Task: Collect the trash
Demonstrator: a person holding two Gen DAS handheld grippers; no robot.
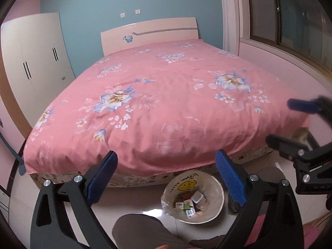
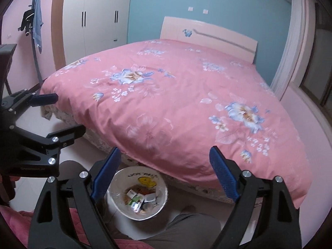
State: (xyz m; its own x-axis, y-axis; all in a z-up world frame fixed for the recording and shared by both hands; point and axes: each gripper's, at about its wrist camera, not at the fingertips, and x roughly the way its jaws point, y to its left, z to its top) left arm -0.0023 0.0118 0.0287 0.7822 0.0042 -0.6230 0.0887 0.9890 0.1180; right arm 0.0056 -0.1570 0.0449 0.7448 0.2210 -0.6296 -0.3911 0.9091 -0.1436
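Note:
A white trash bin (image 1: 215, 214) with a yellow smiley print stands on the floor at the foot of the bed. It holds several small cartons and wrappers (image 1: 189, 204). It also shows in the right wrist view (image 2: 116, 203), with the trash (image 2: 141, 200) inside. My left gripper (image 1: 166, 178) is open and empty, held above the bin and the bed's edge. My right gripper (image 2: 166, 178) is open and empty too, above the bin. Each gripper shows at the edge of the other's view, the right one (image 1: 290, 124) and the left one (image 2: 62, 116), both open.
A large bed with a pink floral cover (image 1: 166, 95) fills the middle. A white wardrobe (image 1: 35, 62) stands at the left, a window (image 1: 290, 20) at the right. The person's knee in grey trousers (image 1: 141, 232) is low in front. The floor is pale glossy tile (image 1: 108, 209).

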